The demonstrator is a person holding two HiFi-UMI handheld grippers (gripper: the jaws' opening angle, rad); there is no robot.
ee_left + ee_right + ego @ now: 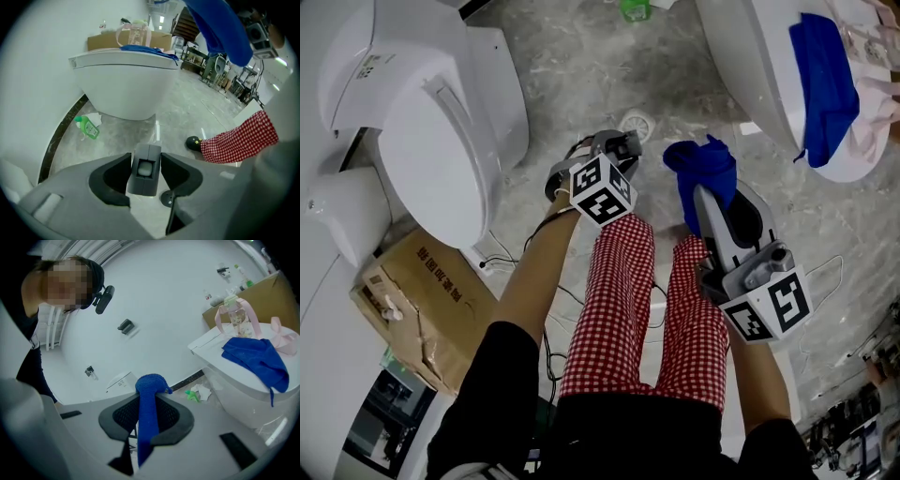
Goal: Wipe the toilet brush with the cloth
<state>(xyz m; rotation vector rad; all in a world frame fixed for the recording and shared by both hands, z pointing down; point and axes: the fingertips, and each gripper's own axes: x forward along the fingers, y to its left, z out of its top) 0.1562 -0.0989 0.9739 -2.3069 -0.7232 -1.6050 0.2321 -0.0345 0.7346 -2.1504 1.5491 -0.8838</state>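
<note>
The left gripper (614, 148) points steeply down, its wide jaws flanking the dark grey, square-sectioned plastic toilet brush handle (145, 169), seen end-on with its long axis along the jaws, while the right gripper (711, 199), just beside, clamps the bunched blue cloth (701, 167).

A white toilet (431, 122) sat off to the left on the grey marble floor (572, 66). There was a beat-up cardboard box (417, 309) just beside its base, with thin cables (502, 258) trailing nearby. A round floor drain (636, 124) sat further out. A green bottle (87, 127) lay by a second toilet (122, 89), which had a pink-strapped bottle (236, 316) on top.
</note>
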